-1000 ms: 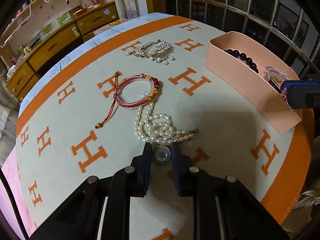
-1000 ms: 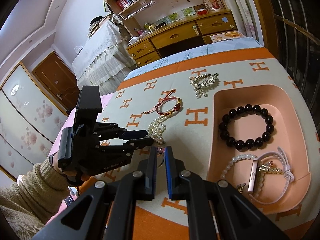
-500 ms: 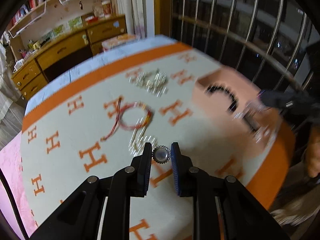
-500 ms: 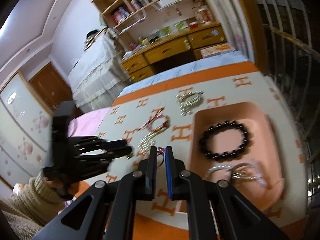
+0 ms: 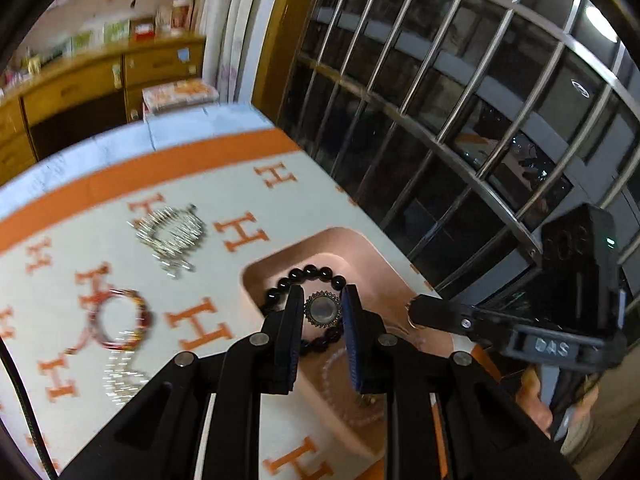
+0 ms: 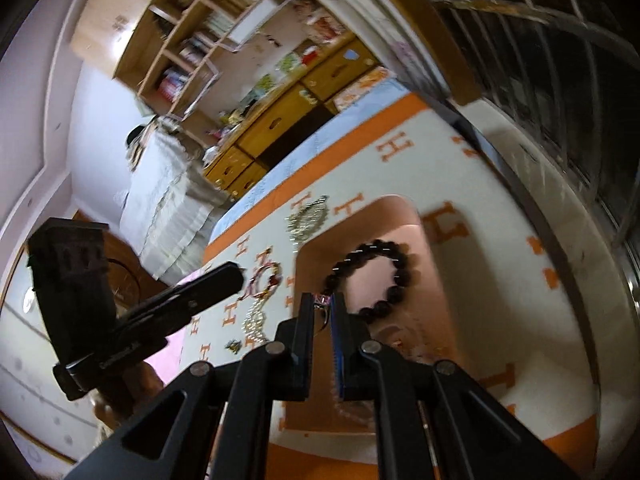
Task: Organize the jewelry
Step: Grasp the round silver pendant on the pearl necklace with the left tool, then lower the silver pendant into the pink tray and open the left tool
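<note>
My left gripper is shut on a round silver brooch with a pale centre, held in the air over the pink tray. The tray holds a black bead bracelet and a pearl strand. My right gripper is shut on a small ring with a pink part, above the tray's near left edge; the black bead bracelet lies just beyond it. The right gripper also shows in the left wrist view.
On the white and orange H-pattern cloth lie a silver leaf piece, a red cord bracelet and a pearl necklace. A barred window stands right behind the tray. Wooden drawers stand beyond the table.
My left gripper lifted the brooch off the cloth and swung right, over the pink tray. My right gripper tilted and moved over the tray's near edge, still shut on the ring.
</note>
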